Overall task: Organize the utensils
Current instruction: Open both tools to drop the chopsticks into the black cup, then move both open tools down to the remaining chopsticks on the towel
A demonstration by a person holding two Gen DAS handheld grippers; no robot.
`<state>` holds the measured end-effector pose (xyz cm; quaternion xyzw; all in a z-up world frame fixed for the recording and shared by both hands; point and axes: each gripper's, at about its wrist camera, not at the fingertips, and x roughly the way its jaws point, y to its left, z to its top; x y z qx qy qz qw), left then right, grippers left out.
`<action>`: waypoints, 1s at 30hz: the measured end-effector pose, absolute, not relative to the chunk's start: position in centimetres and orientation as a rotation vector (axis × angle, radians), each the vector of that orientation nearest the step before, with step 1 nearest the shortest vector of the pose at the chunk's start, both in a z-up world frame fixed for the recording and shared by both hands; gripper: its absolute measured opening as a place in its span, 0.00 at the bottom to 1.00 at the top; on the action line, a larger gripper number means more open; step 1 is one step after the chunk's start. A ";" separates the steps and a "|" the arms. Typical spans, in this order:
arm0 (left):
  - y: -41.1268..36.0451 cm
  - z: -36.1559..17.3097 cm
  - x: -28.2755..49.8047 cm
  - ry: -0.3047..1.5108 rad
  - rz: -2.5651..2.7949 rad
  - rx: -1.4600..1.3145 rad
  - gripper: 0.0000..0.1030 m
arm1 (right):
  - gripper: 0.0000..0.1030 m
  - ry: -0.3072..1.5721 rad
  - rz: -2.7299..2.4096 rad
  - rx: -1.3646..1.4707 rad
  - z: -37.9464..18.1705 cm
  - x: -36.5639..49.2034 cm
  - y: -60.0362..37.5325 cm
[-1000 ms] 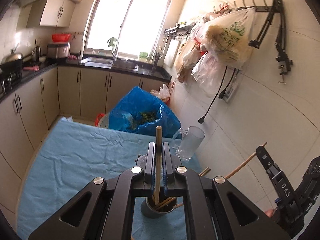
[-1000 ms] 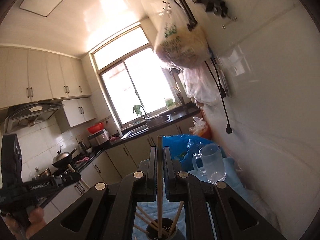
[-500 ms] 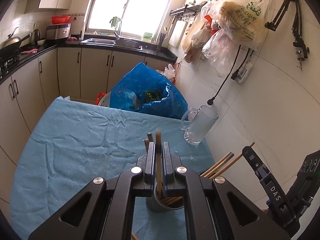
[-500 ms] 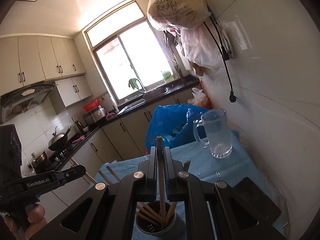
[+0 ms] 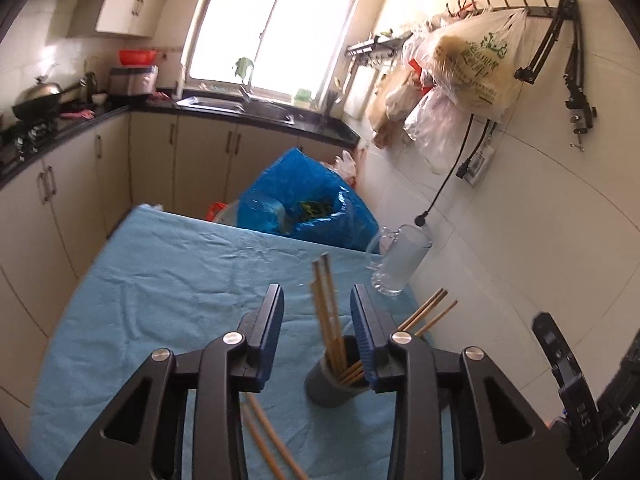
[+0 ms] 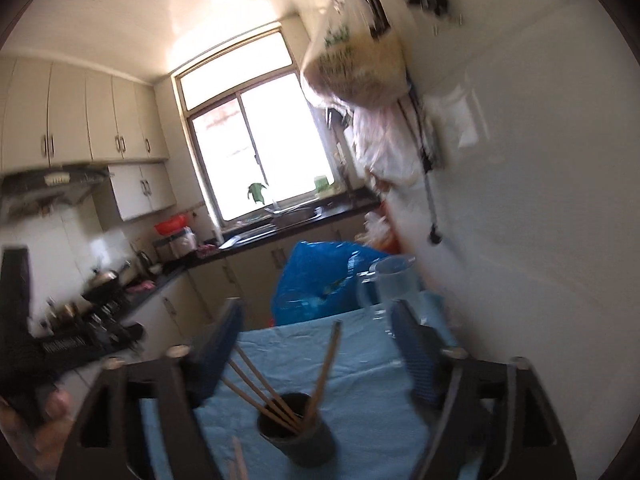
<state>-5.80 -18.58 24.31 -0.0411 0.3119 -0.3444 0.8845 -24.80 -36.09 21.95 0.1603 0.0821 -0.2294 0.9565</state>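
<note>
Both your left hand-held gripper (image 5: 318,322) and right hand-held gripper (image 6: 316,344) are spread wide and grip nothing, hovering over the dark cup (image 5: 334,386) of chopsticks (image 5: 326,308) on the blue-clothed worktop (image 5: 168,280), a glass mug (image 5: 396,266) at two o'clock.

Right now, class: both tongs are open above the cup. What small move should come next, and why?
Probably lower the left tongs to the loose chopsticks on the cloth beside the cup. Both tongs are open and empty, the cup already holds several sticks, and these still lie outside it.
</note>
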 end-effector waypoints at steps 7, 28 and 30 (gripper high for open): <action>-12.1 21.9 -10.3 0.649 -0.644 -0.085 0.37 | 0.94 0.250 -0.461 0.186 19.6 -27.7 -30.8; -0.5 16.6 -17.5 0.676 -0.494 -0.015 0.42 | 1.00 0.203 -0.179 0.266 18.4 -35.1 -22.8; -0.4 16.2 -17.3 0.690 -0.487 -0.006 0.44 | 1.00 0.245 -0.180 0.238 18.3 -34.5 -22.2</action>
